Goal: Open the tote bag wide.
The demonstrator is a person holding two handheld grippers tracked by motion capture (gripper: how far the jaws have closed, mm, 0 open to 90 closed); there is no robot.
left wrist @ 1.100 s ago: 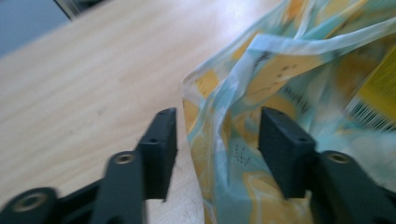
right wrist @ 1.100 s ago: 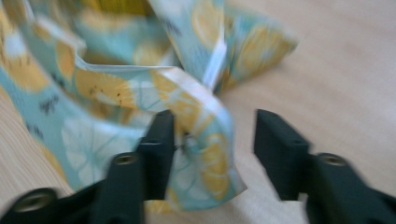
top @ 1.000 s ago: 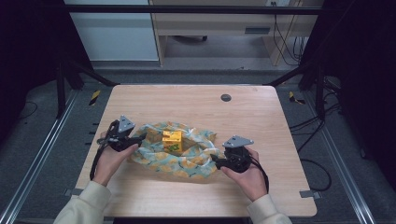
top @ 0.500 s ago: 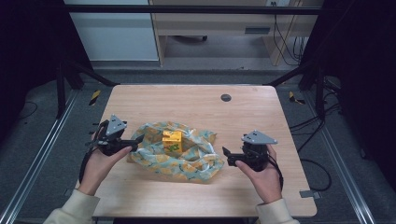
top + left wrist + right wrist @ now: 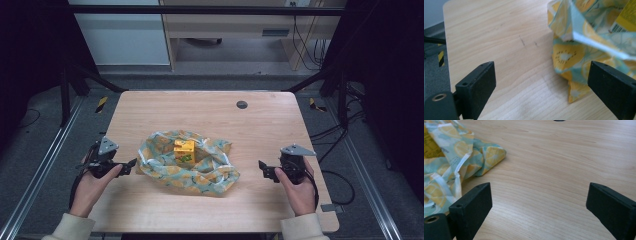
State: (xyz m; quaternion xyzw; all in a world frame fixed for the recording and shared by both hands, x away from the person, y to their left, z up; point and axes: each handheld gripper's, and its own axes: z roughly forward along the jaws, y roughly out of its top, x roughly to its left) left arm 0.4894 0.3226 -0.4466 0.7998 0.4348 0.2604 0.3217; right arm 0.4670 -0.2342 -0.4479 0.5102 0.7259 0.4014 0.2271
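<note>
With both jaw pairs spread and empty, bring L gripper (image 5: 131,165) & R gripper (image 5: 261,169) inward to pinch opposite edges of lemon-print cloth (image 5: 200,172) (yellow carton (image 5: 184,152) sits mid-cloth), lifting evenly to avoid tipping.

- A pale blue-green ground printed with yellow lemon slices and edged in white is being shown by the cloth (image 5: 190,167).
- Bright yellow with green print is being shown by the small box (image 5: 184,151).
- Light wood grain is being displayed by the bench (image 5: 210,117).
- Matte black is being shown by both grippers' jaws.
</note>
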